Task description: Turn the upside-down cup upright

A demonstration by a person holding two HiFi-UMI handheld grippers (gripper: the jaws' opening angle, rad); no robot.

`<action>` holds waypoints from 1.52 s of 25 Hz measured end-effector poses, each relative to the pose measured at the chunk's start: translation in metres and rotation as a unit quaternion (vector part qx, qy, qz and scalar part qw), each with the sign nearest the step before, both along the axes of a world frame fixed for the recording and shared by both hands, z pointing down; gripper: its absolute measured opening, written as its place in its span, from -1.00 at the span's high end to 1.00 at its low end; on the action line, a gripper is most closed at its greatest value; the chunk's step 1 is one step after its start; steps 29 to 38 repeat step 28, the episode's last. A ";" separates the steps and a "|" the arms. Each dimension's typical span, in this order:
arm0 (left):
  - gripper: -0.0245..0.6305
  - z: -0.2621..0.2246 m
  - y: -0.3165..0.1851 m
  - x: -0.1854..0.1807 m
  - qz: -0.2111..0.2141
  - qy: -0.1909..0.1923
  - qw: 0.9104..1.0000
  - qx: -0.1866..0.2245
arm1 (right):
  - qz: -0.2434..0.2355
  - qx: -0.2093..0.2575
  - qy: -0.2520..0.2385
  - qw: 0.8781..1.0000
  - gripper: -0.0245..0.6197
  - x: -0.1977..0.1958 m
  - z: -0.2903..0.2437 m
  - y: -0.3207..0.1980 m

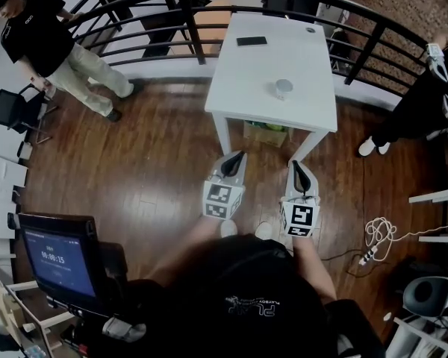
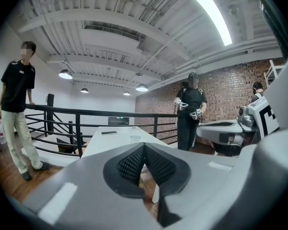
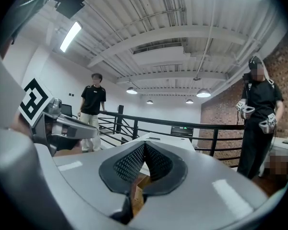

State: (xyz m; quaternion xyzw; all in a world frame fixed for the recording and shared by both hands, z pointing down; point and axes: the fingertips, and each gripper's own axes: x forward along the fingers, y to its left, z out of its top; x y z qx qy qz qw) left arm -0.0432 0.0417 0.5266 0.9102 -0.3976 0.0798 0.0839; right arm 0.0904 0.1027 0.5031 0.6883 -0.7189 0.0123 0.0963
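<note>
A small translucent cup (image 1: 284,88) stands upside down near the front of the white table (image 1: 246,80). In the left gripper view the cup (image 2: 135,139) shows small and far beyond the jaws. My left gripper (image 1: 237,157) and right gripper (image 1: 295,165) hang side by side over the wooden floor, short of the table's front edge, both pointing toward it. Both are shut with nothing between the jaws. The left gripper (image 2: 144,148) sees the table top (image 2: 110,140). The right gripper (image 3: 145,147) sees the table's edge (image 3: 173,143).
A dark phone (image 1: 252,41) lies at the table's far end. A cardboard box (image 1: 265,134) sits under the table. A black railing (image 1: 172,6) curves behind it. One person (image 1: 52,51) stands at the left, another (image 1: 422,103) at the right. A monitor (image 1: 60,259) is at the lower left, cables (image 1: 381,233) at the right.
</note>
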 end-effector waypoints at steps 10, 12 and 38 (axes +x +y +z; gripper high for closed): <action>0.94 -0.009 -0.002 0.006 -0.004 0.001 1.000 0.006 | 0.005 0.000 0.001 1.000 0.89 0.007 -0.007 0.000; 0.94 -0.010 -0.002 0.007 -0.005 0.001 1.000 0.006 | 0.006 0.002 0.001 1.000 0.89 0.008 -0.008 0.001; 0.94 -0.014 -0.013 0.014 -0.011 -0.007 1.000 0.011 | -0.007 0.017 0.009 1.000 0.88 0.008 -0.018 -0.013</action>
